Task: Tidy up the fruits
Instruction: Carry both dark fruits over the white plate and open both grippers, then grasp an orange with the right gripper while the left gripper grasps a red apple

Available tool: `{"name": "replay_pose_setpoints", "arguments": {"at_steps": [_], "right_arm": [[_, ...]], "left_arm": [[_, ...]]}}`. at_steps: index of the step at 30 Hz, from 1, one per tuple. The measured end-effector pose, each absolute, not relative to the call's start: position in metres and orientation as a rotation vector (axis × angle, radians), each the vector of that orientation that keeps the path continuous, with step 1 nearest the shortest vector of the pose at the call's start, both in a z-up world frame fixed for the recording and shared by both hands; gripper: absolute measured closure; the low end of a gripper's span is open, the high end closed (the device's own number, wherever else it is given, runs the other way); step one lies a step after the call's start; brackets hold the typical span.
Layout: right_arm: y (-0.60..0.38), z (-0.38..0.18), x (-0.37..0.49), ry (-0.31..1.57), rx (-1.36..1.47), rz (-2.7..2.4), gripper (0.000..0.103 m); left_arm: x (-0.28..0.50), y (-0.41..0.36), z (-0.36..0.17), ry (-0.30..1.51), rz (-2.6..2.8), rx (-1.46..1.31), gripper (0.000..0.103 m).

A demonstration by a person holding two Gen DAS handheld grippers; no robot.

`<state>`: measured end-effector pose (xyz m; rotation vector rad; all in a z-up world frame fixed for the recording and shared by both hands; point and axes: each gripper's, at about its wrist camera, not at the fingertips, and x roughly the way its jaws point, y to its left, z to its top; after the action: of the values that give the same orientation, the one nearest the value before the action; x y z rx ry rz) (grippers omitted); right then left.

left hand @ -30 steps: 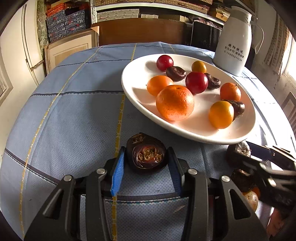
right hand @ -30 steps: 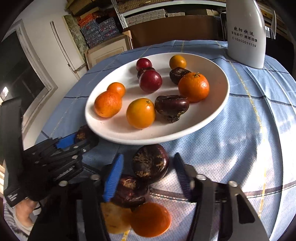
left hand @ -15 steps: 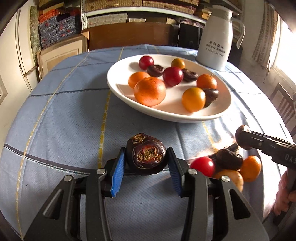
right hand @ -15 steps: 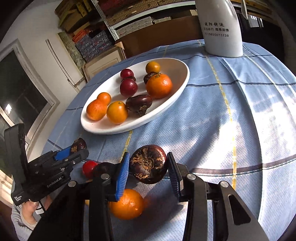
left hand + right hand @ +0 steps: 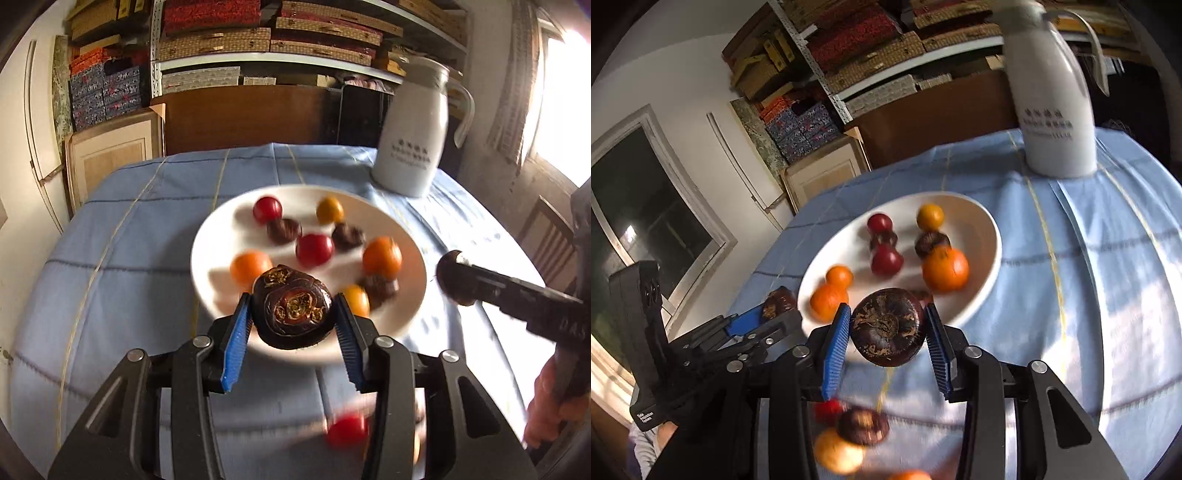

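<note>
My left gripper (image 5: 293, 319) is shut on a dark brown fruit (image 5: 291, 308) and holds it in the air above the near rim of the white plate (image 5: 214, 243). My right gripper (image 5: 886, 332) is shut on another dark brown fruit (image 5: 888, 326), also lifted before the plate (image 5: 982, 229). The plate holds several red, orange, yellow and dark fruits. The right gripper also shows in the left wrist view (image 5: 452, 282) at the right, and the left gripper in the right wrist view (image 5: 775, 306) at the left.
A white jug (image 5: 410, 129) stands behind the plate on the blue checked tablecloth (image 5: 122, 266). Loose fruits lie on the cloth under the grippers: a red one (image 5: 347, 430), and a dark one (image 5: 862, 426) with orange ones beside it. Shelves of boxes stand behind the table.
Both grippers have risen off the cloth with their dark fruits and moved toward the plate. The loose fruits have dropped low in both views.
</note>
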<state>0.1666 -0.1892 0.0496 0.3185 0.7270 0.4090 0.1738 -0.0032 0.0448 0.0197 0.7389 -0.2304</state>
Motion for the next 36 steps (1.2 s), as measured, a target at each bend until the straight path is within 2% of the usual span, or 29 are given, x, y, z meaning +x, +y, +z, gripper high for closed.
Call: {"name": "replay_pose_setpoints", "arguments": {"at_steps": [7, 8, 9, 11, 16, 17, 19, 21, 29, 36], "right_arm": [[-0.165, 0.032, 0.224, 0.775, 0.314, 0.398, 0.062], [-0.164, 0.027, 0.228, 0.784, 0.323, 0.405, 0.06], [-0.162, 0.024, 0.229, 0.787, 0.334, 0.408, 0.054], [-0.167, 0.024, 0.229, 0.784, 0.349, 0.405, 0.044], [-0.192, 0.044, 0.209, 0.704, 0.423, 0.406, 0.043], [-0.196, 0.046, 0.204, 0.691, 0.429, 0.404, 0.041], [-0.207, 0.049, 0.188, 0.658, 0.441, 0.387, 0.036], [-0.22, 0.042, 0.171, 0.639, 0.463, 0.365, 0.033], [-0.253, 0.004, 0.115, 0.711, 0.529, 0.316, 0.03], [-0.25, -0.011, 0.076, 0.747, 0.486, 0.33, 0.027]], "left_arm": [[0.235, -0.018, 0.027, 0.799, -0.218, 0.032, 0.059], [0.239, -0.02, 0.021, 0.805, -0.221, 0.034, 0.059], [0.24, -0.021, 0.017, 0.807, -0.22, 0.041, 0.058], [0.239, -0.022, 0.012, 0.802, -0.216, 0.072, 0.047], [0.214, -0.007, 0.033, 0.724, -0.201, 0.03, 0.031], [0.207, -0.005, 0.036, 0.707, -0.194, 0.025, 0.023], [0.19, 0.003, 0.039, 0.674, -0.171, 0.022, 0.018], [0.17, 0.012, 0.034, 0.666, -0.155, 0.011, 0.017], [0.101, 0.038, 0.004, 0.72, -0.071, -0.027, 0.008], [0.079, 0.052, -0.001, 0.738, -0.066, -0.093, 0.005]]}}
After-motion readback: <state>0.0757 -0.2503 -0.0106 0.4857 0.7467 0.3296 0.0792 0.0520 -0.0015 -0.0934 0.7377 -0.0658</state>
